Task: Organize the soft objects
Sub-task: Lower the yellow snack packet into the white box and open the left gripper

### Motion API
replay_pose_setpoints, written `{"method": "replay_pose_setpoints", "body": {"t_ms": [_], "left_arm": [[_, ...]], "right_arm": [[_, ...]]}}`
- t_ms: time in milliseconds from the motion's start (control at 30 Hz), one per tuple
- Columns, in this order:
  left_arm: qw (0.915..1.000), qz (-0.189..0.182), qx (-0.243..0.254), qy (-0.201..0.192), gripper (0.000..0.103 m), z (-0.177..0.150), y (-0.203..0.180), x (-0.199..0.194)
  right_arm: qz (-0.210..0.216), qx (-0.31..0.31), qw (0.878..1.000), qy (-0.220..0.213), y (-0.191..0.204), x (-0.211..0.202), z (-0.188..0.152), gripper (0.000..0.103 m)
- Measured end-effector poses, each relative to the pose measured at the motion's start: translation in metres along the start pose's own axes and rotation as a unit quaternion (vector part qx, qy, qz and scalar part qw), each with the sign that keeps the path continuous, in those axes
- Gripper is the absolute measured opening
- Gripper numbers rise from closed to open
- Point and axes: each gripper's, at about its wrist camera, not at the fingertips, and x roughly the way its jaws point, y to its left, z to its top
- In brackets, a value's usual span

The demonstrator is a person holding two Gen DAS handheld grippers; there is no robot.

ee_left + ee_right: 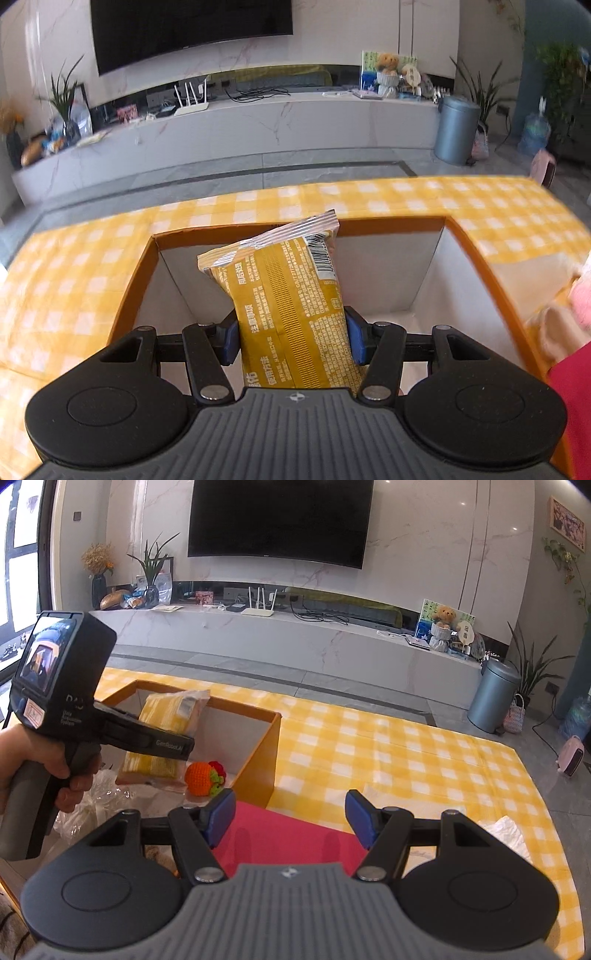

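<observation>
Over the checked surface (369,199), the orange-rimmed box (133,280) should receive the yellow packet (291,314) low and flat before release, the left gripper (291,338) angled down with fingers clamped on it, while the right gripper (290,821) hovers over red cloth (280,834), fingers apart and empty.

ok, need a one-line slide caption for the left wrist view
Left gripper clamps a yellow snack packet above the open orange-rimmed box on a yellow checked tablecloth.
</observation>
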Motion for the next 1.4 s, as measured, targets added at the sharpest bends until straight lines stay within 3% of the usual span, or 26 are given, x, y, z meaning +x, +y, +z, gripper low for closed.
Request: {"method": "replay_pose_setpoints", "body": {"t_ms": [233,400,500,633,700,867,967,1167,1400], "left_arm": [[0.9922,0.027,-0.012,0.121,0.060,-0.011,-0.001,0.026],[0.9887,0.035,0.017,0.145,0.060,-0.014,-0.008,0.015],[0.9877,0.024,0.000,0.154,0.061,-0.016,-0.003,0.013],[0.9844,0.022,-0.020,0.173,0.079,-0.018,0.007,0.021],[0.9811,0.019,-0.020,0.191,0.080,-0.021,0.007,0.025],[0.9828,0.018,-0.022,0.182,0.081,-0.019,0.006,0.014],[0.9808,0.006,-0.062,0.185,0.083,-0.016,0.012,0.002],[0.9825,-0.042,-0.118,0.138,0.084,-0.015,0.028,-0.031],[0.9848,-0.038,-0.134,0.104,0.086,-0.011,0.034,-0.061]], "right_arm": [[-0.001,-0.003,1.000,-0.002,0.001,-0.004,-0.001,0.066],[-0.004,-0.004,1.000,0.003,-0.001,-0.004,-0.004,0.066],[-0.005,-0.002,1.000,0.006,-0.002,-0.004,-0.005,0.066],[-0.003,-0.002,1.000,0.008,-0.002,-0.003,-0.006,0.066],[-0.002,-0.003,1.000,0.010,-0.001,-0.003,-0.007,0.066],[-0.002,-0.002,1.000,0.012,-0.003,-0.003,-0.007,0.066],[-0.004,0.000,1.000,0.010,-0.005,-0.004,-0.006,0.066],[-0.007,0.004,1.000,0.007,-0.008,-0.009,-0.006,0.066],[-0.004,0.003,1.000,-0.001,-0.007,-0.015,-0.006,0.066]]}}
